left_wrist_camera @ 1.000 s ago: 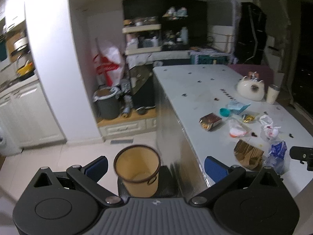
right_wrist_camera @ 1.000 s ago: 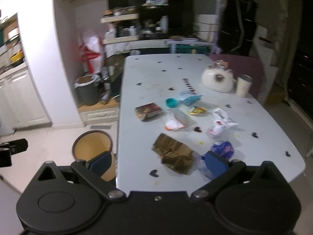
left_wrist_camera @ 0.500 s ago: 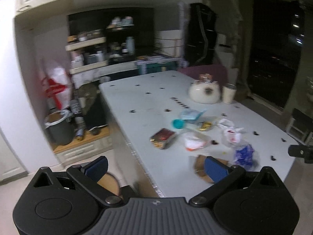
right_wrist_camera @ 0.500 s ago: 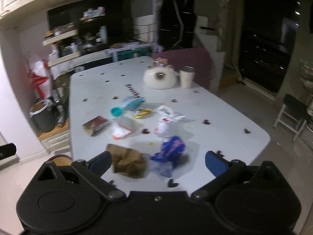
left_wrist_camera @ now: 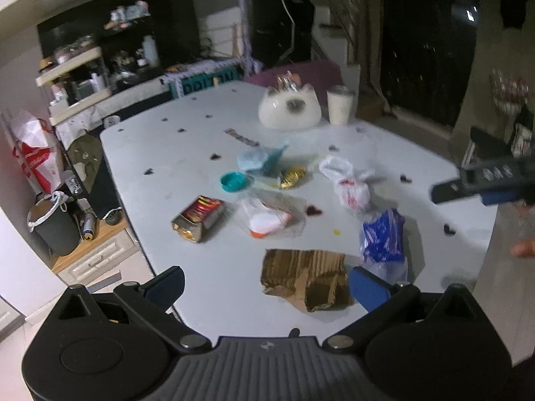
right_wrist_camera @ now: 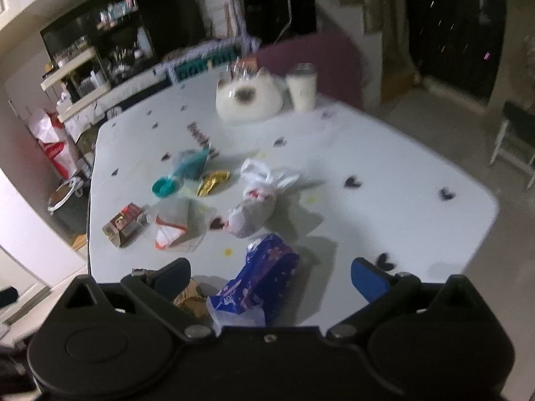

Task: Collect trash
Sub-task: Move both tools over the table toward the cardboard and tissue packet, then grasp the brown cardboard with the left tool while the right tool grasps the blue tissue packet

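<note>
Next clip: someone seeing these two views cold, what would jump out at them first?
Probably the litter strewn over the near half of the white table: a torn brown cardboard piece at the near edge, a blue printed bag beside it, a knotted white bag and a teal lid further back. Behind them stands a white cat-shaped container. Both the left gripper and right gripper hover open above the mess.

The worktop (left_wrist_camera: 187, 153) is white with small dark hearts. A blue flowered wrapper (right_wrist_camera: 267, 274) lies there, a teal lid (left_wrist_camera: 233, 181), brown cardboard (left_wrist_camera: 306, 279).
</note>
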### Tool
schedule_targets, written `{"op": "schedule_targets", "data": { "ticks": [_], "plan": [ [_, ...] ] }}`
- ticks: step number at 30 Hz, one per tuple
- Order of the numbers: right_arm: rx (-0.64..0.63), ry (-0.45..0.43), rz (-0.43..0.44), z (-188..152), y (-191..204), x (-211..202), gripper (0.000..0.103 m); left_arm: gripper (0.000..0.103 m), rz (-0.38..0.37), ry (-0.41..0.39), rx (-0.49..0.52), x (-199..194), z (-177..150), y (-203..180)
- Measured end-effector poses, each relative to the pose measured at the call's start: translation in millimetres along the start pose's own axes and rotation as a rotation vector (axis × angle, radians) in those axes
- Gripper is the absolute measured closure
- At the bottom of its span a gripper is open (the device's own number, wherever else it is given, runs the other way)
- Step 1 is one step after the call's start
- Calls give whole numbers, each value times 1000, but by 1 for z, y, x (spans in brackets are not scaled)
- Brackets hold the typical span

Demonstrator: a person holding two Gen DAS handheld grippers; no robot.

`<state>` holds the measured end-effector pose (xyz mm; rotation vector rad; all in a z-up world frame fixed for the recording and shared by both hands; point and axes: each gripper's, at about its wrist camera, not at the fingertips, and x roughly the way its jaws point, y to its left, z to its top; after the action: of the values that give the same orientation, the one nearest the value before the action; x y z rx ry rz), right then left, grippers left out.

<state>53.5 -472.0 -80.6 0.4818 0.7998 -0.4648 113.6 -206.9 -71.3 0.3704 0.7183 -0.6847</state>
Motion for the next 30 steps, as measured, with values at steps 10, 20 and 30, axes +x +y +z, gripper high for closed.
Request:
{"op": "schedule_targets", "data": {
  "ticks": [10, 20, 30],
  "plan": [
    [151, 277, 87, 7, -10, 100, 0, 0, 0, 151, 6, 56, -4, -17],
    [156, 407, 122, 1, -4, 135, 7, 15, -57, 238, -13, 89, -14, -24],
    [172, 433, 152, -2, -22, 133, 49, 37, -67, 247, 30, 111, -11, -49]
  ]
}}
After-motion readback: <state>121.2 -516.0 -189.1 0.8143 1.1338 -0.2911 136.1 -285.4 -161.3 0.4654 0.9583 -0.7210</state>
